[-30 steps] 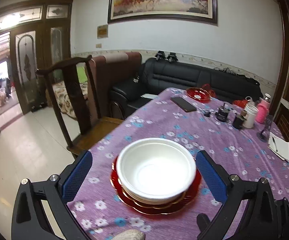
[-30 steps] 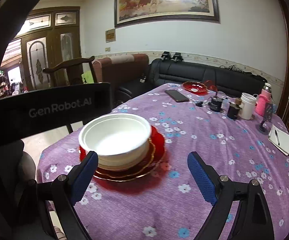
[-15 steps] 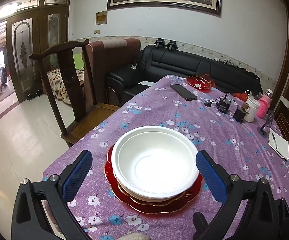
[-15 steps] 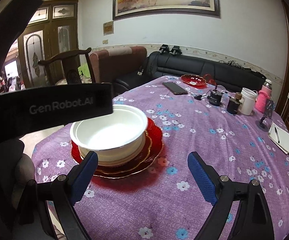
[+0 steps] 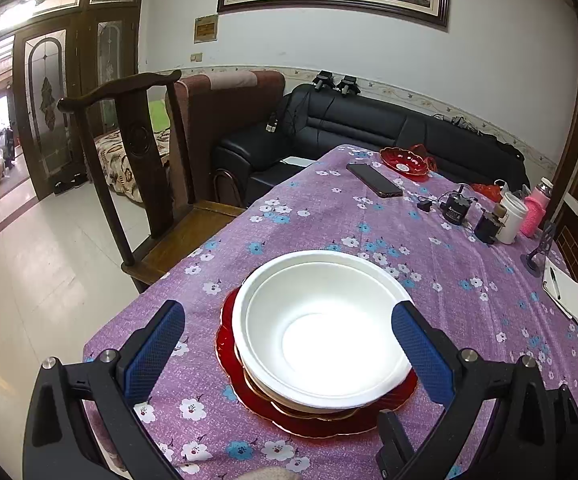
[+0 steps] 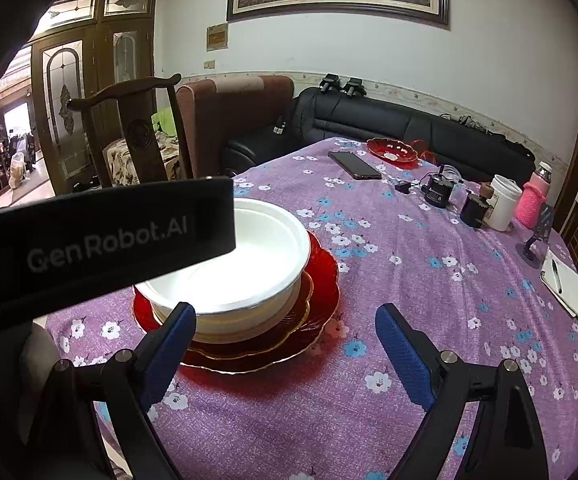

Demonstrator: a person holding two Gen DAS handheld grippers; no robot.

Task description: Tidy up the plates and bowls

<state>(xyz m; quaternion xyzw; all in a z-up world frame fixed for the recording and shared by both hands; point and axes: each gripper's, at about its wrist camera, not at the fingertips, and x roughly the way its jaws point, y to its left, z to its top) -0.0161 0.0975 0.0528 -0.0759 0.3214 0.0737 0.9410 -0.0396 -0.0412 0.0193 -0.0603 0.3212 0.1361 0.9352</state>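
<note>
White bowls (image 5: 321, 336) sit nested on a gold-rimmed plate, which rests on a red scalloped plate (image 5: 301, 420) near the front of the purple flowered table. My left gripper (image 5: 287, 348) hangs open above the stack, its blue pads either side of the bowls and apart from them. In the right wrist view the same bowls (image 6: 257, 264) and red plate (image 6: 321, 280) lie to the left, partly hidden by the left gripper's black body (image 6: 101, 240). My right gripper (image 6: 285, 348) is open over the plate's right edge and bare cloth, holding nothing.
At the far end lie a second red dish (image 5: 405, 162) and a dark phone (image 5: 374, 180). Small dark devices, a white cup (image 5: 511, 218) and a pink bottle (image 5: 535, 210) crowd the right side. A notepad with pen (image 5: 563, 290) lies at the right edge. A wooden chair (image 5: 137, 152) stands left.
Both grippers have risen and tilted downward, so the bowl stack now looks larger and is seen more from above. Bowls and plates have not moved. Both grippers stay open.
</note>
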